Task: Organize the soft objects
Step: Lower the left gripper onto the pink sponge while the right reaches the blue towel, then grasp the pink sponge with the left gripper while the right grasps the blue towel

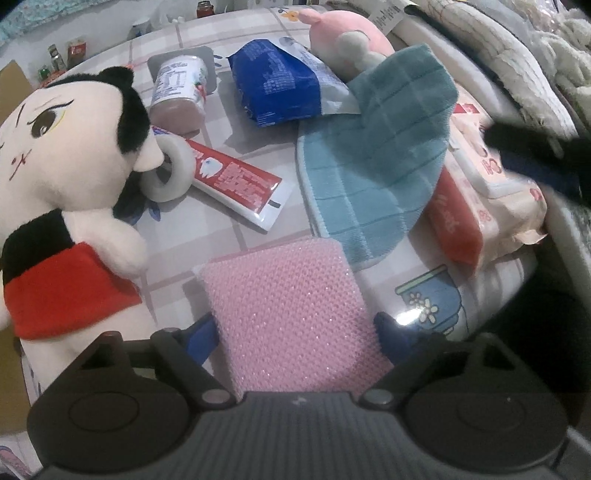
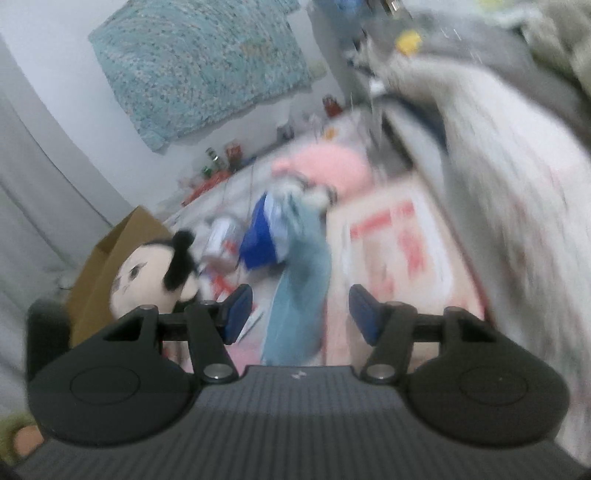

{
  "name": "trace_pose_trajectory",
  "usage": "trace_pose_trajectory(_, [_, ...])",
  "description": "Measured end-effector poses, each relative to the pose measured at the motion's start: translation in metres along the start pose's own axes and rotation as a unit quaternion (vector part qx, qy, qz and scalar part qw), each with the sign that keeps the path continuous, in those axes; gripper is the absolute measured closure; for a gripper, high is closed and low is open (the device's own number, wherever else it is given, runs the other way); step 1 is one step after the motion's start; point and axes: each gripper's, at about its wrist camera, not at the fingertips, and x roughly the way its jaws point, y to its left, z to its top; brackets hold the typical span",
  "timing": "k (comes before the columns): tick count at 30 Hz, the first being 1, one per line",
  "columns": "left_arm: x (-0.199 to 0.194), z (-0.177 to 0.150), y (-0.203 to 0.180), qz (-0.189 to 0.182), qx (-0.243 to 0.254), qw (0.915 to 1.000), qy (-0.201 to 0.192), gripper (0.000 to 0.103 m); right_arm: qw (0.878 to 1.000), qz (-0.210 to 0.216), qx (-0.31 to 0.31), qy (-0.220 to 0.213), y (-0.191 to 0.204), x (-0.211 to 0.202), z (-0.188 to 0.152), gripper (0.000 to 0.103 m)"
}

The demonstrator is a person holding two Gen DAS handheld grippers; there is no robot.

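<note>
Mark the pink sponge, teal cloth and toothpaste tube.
pink sponge (image 1: 291, 314): left wrist view, middle of its mesh face.
teal cloth (image 1: 384, 147): left wrist view, centre of raised fold.
toothpaste tube (image 1: 236, 181): left wrist view, red printed body.

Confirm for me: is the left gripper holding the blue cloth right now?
No. The left gripper is shut on the pink sponge; the blue cloth lies apart, farther back on the table.

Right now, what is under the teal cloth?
The teal cloth drapes over a corner of the blue packet, the pink plush and the wet-wipes pack. Whatever else lies beneath is covered.
</note>
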Motion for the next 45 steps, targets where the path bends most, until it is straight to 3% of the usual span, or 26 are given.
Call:
trace_pose_trajectory(6, [-0.004,-0.005,0.013,-0.006,-0.007,1.0000,-0.004,0.015,0.997,-0.049,-0.062,-0.010,0.009,0.048,0.027,0.053])
trace_pose_trajectory(9, [-0.006,-0.007,0.020,-0.009,-0.012,0.9999,-0.006,0.015,0.997,-0.046,-0.068,0.009,0.010,0.072,0.030,0.073])
trace_pose_trajectory(10, [-0.006,-0.008,0.022,-0.012,-0.013,0.9998,-0.007,0.015,0.997,-0.045,-0.068,0.015,0.012,0.078,0.029,0.088])
trace_pose_trajectory(11, [-0.007,-0.009,0.023,-0.013,-0.013,0.9998,-0.009,0.016,0.997,-0.044,-0.067,0.019,0.013,0.081,0.029,0.094])
trace_pose_trajectory(13, [-0.009,-0.011,0.024,-0.014,-0.011,0.9997,-0.014,0.017,0.998,-0.037,-0.056,0.018,0.013,0.078,0.027,0.097])
trace_pose_trajectory(21, [-0.034,-0.020,0.023,-0.038,0.000,0.9979,-0.052,0.018,1.000,0.011,-0.003,-0.006,0.014,0.032,0.028,0.098])
trace_pose_trajectory(27, [-0.076,-0.031,0.031,-0.059,-0.007,0.9928,-0.104,0.018,0.997,0.011,-0.081,-0.009,0.049,0.006,0.011,0.098])
trace_pose_trajectory(32, [-0.105,-0.045,0.051,-0.048,-0.029,0.9895,-0.133,0.018,0.993,0.044,-0.104,0.040,0.073,0.008,-0.020,0.098])
trace_pose_trajectory(36, [-0.120,-0.057,0.067,-0.039,-0.051,0.9874,-0.145,0.017,0.989,0.103,-0.050,0.095,0.079,0.019,-0.044,0.098])
trace_pose_trajectory(40, [-0.132,-0.071,0.078,-0.031,-0.065,0.9856,-0.153,0.017,0.974,0.172,0.040,0.144,0.076,0.034,-0.059,0.098])
trace_pose_trajectory(43, [-0.135,-0.077,0.085,-0.034,-0.075,0.9842,-0.157,0.017,0.958,0.211,0.109,0.159,0.071,0.044,-0.063,0.098])
trace_pose_trajectory(45, [-0.137,-0.081,0.090,-0.038,-0.080,0.9833,-0.159,0.017,0.954,0.211,0.145,0.155,0.063,0.049,-0.061,0.098])
